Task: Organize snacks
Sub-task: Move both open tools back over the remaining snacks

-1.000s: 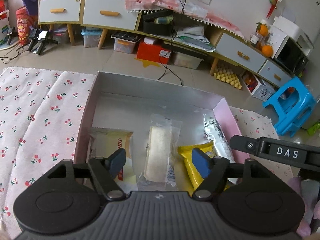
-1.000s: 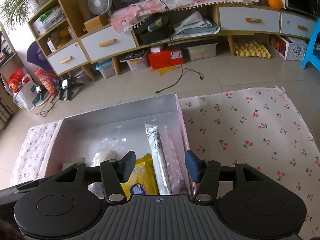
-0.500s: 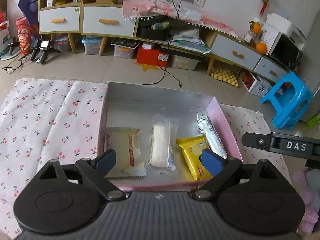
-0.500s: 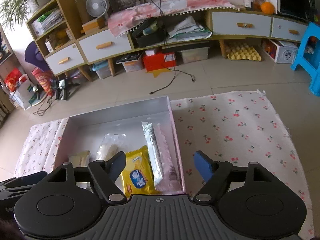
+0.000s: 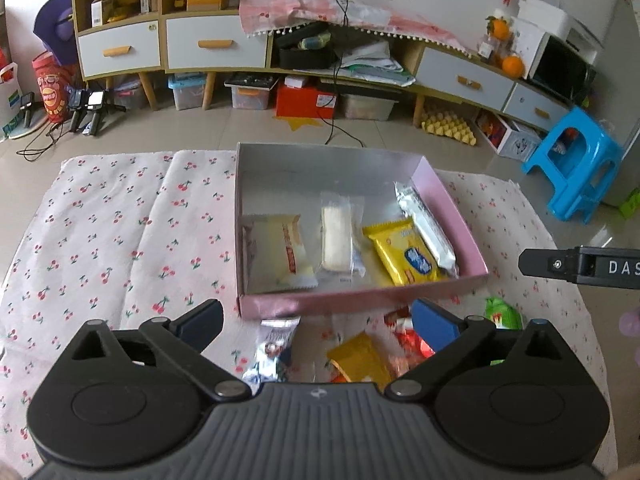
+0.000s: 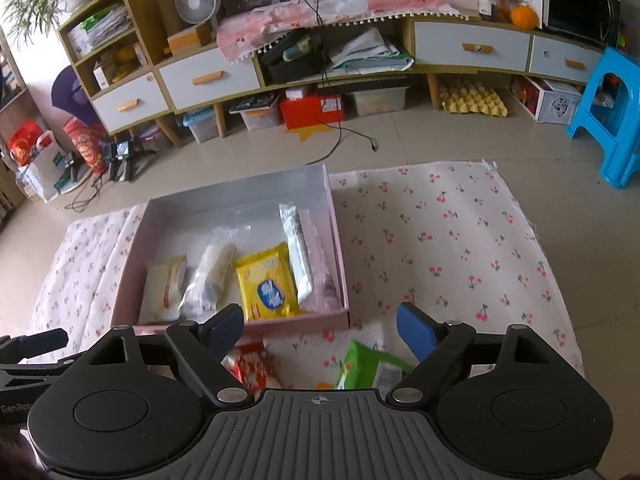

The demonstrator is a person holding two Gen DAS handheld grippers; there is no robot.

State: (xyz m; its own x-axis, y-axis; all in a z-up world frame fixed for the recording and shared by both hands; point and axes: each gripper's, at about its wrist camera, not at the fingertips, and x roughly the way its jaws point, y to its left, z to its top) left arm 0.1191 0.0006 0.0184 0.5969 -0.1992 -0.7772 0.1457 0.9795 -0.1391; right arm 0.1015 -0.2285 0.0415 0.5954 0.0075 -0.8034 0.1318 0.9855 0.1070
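Observation:
A pink box (image 5: 360,300) with a silver inside sits on the cherry-print cloth (image 5: 120,220). In it lie a cream packet (image 5: 290,254), a clear-wrapped wafer (image 5: 336,234), a yellow packet (image 5: 404,256) and a silver packet (image 5: 426,224). The box also shows in the right wrist view (image 6: 296,324). Loose snacks lie on the cloth in front of the box: a silver-blue packet (image 5: 272,348), an orange packet (image 5: 358,356), a red packet (image 6: 250,366) and a green packet (image 6: 366,368). My left gripper (image 5: 316,318) and right gripper (image 6: 320,326) are both open and empty above these.
Low cabinets with drawers (image 5: 216,44) and storage bins line the far wall. A blue stool (image 5: 576,164) stands at the right on the tiled floor. The cloth (image 6: 460,240) extends to the right of the box.
Both grippers have pulled back and up from the box and opened wider. The loose snacks in front of the box have come into view.

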